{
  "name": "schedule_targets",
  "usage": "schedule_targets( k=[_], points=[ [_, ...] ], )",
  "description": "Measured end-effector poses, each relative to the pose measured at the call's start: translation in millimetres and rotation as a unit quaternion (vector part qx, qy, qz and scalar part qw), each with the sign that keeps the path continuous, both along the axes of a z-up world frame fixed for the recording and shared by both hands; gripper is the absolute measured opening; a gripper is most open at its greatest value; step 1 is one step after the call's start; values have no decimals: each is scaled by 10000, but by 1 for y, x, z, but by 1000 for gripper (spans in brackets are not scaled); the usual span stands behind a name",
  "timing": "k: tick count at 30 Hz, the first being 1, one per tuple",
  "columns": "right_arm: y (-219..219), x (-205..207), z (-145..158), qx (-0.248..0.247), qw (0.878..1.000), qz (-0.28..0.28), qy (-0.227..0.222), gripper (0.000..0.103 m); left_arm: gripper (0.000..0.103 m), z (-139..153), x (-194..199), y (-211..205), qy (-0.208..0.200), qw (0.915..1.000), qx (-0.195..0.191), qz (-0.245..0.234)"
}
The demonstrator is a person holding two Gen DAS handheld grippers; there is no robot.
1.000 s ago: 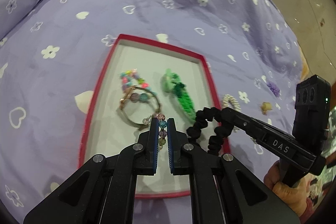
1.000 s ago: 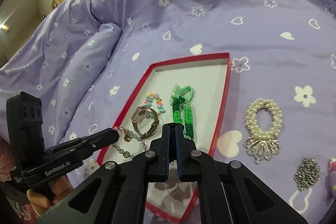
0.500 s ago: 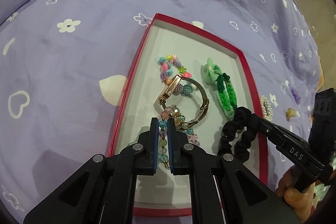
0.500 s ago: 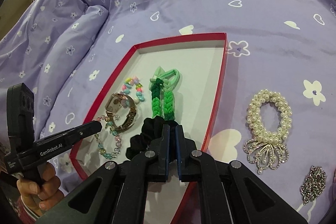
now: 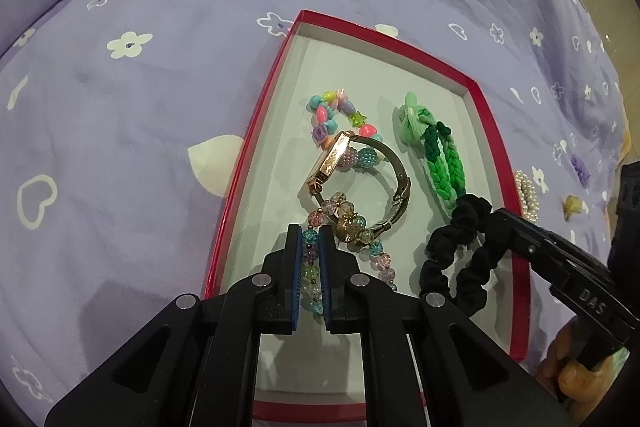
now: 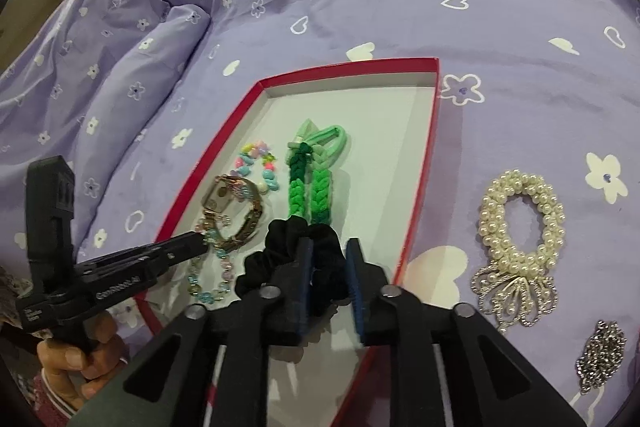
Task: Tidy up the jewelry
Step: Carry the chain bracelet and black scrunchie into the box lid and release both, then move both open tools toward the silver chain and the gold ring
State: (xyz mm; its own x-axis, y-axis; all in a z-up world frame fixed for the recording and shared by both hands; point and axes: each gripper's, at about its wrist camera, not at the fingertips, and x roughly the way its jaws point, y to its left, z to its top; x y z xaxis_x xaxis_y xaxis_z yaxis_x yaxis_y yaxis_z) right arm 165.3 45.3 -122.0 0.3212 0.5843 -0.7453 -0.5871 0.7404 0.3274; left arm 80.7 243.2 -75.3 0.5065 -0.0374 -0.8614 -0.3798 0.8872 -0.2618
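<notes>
Nearest the red tray's (image 5: 256,131) front edge, the left gripper (image 5: 310,247) is pinching the crystal bead bracelet (image 5: 312,271), while the right gripper (image 6: 329,259), jaws just parting, is releasing the black scrunchie (image 6: 280,255); best let both settle flat, short of the watch (image 5: 332,163) and green braid (image 5: 444,167) beyond.

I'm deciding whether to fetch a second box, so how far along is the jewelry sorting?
Already in the red box: the candy bracelet, watch and green braid. In hand: the left hand-held gripper is shut on the bead strand over the box; the right hand-held gripper, jaws just opening, is letting go of the black scrunchie. Left on the bedspread: the pearl bracelet and silver chain.
</notes>
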Motion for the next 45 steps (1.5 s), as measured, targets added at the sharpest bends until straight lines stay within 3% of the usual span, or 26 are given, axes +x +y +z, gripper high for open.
schedule_targets(
  k=[3, 6, 11, 15, 21, 29, 45],
  points=[
    [3, -4, 2, -15, 10000, 41, -63, 34, 18, 1, 2, -3, 32, 10000, 76, -13],
    [3, -5, 3, -7, 10000, 29, -63, 35, 29, 4, 1, -3, 73, 9998, 155, 32],
    [-4, -7, 9, 65, 9999, -66, -83, 38, 31, 9, -5, -3, 65, 9998, 157, 55],
    [-15, -9, 19, 242, 9996, -157, -79, 46, 44, 19, -9, -9, -47, 9998, 194, 41],
    [-42, -21, 36, 400, 9986, -282, -189, 50, 50, 38, -14, -26, -218, 9992, 324, -81],
    [-101, -34, 42, 426, 9962, -724, -217, 53, 51, 53, -15, -62, -365, 9971, 451, -483],
    [-207, -56, 42, 323, 9851, -1658, -322, 54, 51, 51, -5, -138, -317, 9905, 305, -1304]
  ],
)
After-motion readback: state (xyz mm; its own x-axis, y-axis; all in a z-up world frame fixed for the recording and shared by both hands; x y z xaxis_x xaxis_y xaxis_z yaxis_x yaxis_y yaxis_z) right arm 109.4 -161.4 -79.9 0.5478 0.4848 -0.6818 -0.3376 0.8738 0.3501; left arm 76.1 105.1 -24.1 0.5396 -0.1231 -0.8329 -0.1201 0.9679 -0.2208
